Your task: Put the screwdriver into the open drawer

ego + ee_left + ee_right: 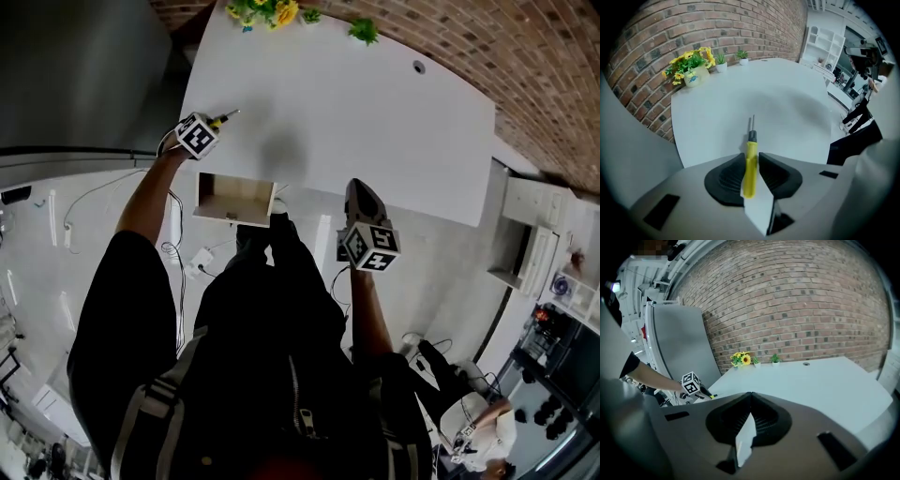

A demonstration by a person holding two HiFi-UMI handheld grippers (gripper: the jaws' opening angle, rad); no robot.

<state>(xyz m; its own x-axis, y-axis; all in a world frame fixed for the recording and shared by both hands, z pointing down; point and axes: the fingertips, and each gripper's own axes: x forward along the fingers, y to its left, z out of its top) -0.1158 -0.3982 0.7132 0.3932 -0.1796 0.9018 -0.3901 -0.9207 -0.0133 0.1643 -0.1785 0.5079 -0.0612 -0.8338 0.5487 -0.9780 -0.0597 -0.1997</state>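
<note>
A yellow-handled screwdriver (750,164) stands between the black pads of my left gripper (751,155), which is shut on its handle; the black collar and thin metal shaft stick out over the white table (787,117). In the head view this gripper (217,123) sits at the table's near left corner, the screwdriver (225,117) pointing right. The open drawer (234,199), pale wood inside, hangs below the table edge, just under and right of that gripper. My right gripper (359,190) hovers at the table's front edge right of the drawer, shut and empty (751,395).
Yellow flowers in a pot (262,11) and small green plants (364,31) line the far edge by the brick wall. A cable hole (418,67) is in the tabletop. A grey cabinet (679,343) stands left of the table. Cables (192,262) lie on the floor.
</note>
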